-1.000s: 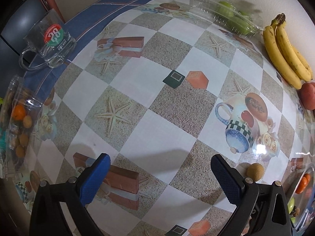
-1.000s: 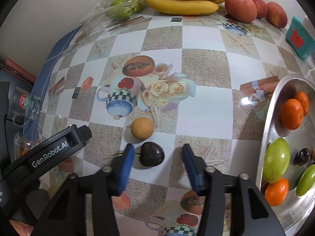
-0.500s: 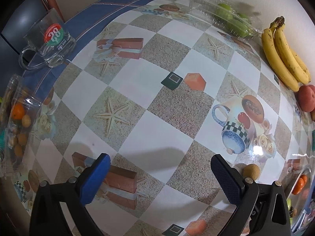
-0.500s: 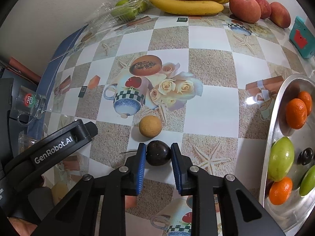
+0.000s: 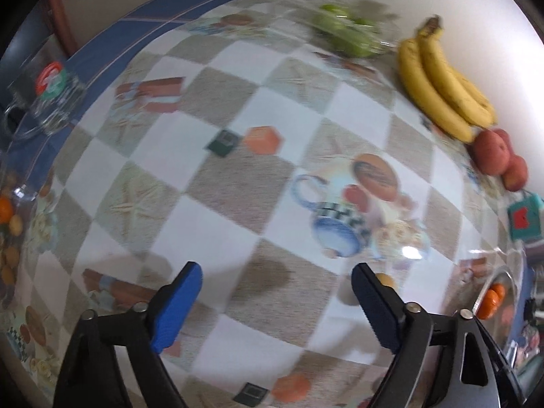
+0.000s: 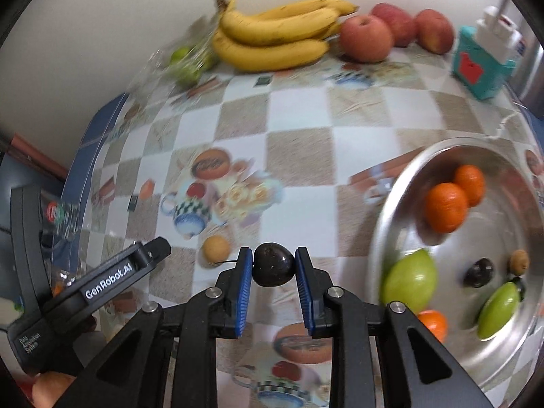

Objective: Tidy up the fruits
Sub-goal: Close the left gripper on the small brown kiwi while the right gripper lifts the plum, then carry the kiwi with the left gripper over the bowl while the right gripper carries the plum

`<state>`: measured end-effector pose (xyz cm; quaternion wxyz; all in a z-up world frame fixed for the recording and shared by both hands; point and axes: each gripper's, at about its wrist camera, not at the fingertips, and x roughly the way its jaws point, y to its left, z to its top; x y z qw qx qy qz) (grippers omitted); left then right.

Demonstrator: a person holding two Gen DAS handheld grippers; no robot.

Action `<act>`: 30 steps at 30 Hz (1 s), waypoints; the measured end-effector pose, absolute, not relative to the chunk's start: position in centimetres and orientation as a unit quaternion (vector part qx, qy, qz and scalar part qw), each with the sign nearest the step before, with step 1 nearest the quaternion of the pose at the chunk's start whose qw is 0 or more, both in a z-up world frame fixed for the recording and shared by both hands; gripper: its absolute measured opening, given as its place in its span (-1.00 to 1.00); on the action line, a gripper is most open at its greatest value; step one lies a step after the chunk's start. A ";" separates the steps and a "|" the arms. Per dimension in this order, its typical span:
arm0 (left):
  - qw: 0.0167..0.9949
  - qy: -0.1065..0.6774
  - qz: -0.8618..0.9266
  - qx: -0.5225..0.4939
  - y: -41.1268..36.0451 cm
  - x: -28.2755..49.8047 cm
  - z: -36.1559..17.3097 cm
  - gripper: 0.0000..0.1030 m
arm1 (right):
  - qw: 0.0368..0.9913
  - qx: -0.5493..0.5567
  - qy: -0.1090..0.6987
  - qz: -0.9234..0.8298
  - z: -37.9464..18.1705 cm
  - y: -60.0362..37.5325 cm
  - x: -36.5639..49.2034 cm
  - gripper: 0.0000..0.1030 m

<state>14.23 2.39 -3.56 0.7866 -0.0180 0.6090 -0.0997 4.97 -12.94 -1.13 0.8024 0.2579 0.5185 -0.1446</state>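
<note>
bowl: shiny metal | tablecloth: glossy plastic | mug: clear glass

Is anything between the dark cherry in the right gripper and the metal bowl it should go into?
Nothing visible. The right gripper is shut on the dark glossy cherry; only bare checkered tablecloth lies between it and the round silver metal bowl. The small tan round fruit sits on the opposite side.

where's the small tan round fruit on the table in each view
Left wrist view: the small tan round fruit sits low and right of centre, partly hidden behind the right blue pad.
Right wrist view: it lies left of centre on the cloth, just left of the left pad.
Shared landmark: the printed blue checkered jug, just above the fruit in both.
</note>
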 end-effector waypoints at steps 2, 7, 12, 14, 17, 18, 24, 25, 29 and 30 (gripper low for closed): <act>0.786 0.607 -0.117 -0.013 1.4 13.9 -3.4 0.57 | 0.802 0.266 0.512 -0.152 -0.7 -13.8 4.4 -0.49; 0.783 0.601 -0.161 0.001 -1.1 12.9 -3.1 0.21 | 0.801 0.282 0.500 -0.168 0.1 -15.5 3.1 -0.49; 0.777 0.601 -0.187 0.010 -2.7 12.7 -3.4 -0.03 | 0.801 0.289 0.495 -0.173 0.5 -16.4 2.3 -0.49; 0.775 0.603 -0.190 0.018 -3.1 12.8 -3.7 -0.11 | 0.801 0.289 0.494 -0.172 0.4 -16.4 2.4 -0.49; 0.773 0.605 -0.189 0.024 -3.6 12.7 -4.1 -0.24 | 0.802 0.289 0.494 -0.171 0.4 -16.5 2.4 -0.49; 0.773 0.606 -0.188 0.025 -3.9 12.8 -4.4 -0.27 | 0.802 0.289 0.494 -0.171 0.4 -16.5 2.4 -0.49; 0.771 0.608 -0.189 0.017 -4.3 12.8 -4.9 -0.45 | 0.801 0.291 0.495 -0.168 0.4 -16.6 2.3 -0.49; 0.772 0.607 -0.188 0.017 -4.2 12.8 -4.8 -0.45 | 0.801 0.291 0.495 -0.168 0.4 -16.6 2.3 -0.49; 0.776 0.601 -0.189 0.009 -3.5 12.6 -3.9 -0.45 | 0.802 0.294 0.492 -0.166 0.6 -16.6 2.2 -0.49; 0.778 0.599 -0.192 0.005 -3.4 12.6 -3.5 -0.45 | 0.802 0.294 0.492 -0.166 0.6 -16.6 2.1 -0.49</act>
